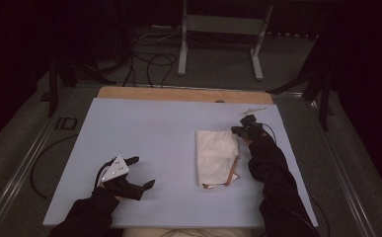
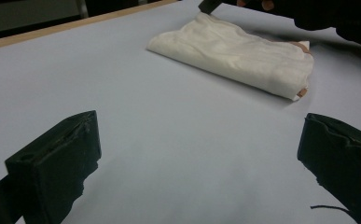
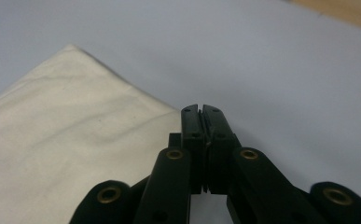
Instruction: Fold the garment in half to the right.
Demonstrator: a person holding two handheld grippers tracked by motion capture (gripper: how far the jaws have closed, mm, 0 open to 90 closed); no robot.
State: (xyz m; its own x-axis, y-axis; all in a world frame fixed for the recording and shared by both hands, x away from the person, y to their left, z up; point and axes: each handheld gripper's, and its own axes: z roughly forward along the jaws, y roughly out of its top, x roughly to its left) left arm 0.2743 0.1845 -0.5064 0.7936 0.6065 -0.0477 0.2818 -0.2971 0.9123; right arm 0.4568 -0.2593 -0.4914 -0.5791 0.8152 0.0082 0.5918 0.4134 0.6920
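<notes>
Folded cloth (image 1: 216, 156) lies on pale blue tabletop (image 1: 154, 148), dark room around.

It looked like a lab or test room: a pale blue board (image 1: 149, 133) lay on a wooden table (image 1: 178, 94) over grey carpet, with loose black cables (image 1: 151, 61) and a metal frame stand (image 1: 218, 29) (dimly lit) behind.

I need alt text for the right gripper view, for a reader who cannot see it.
The right gripper has its two black jaws pressed together, at the edge of a folded cream cloth. The cloth lies on a pale blue table cover; whether the jaws pinch the fabric is unclear.
</notes>
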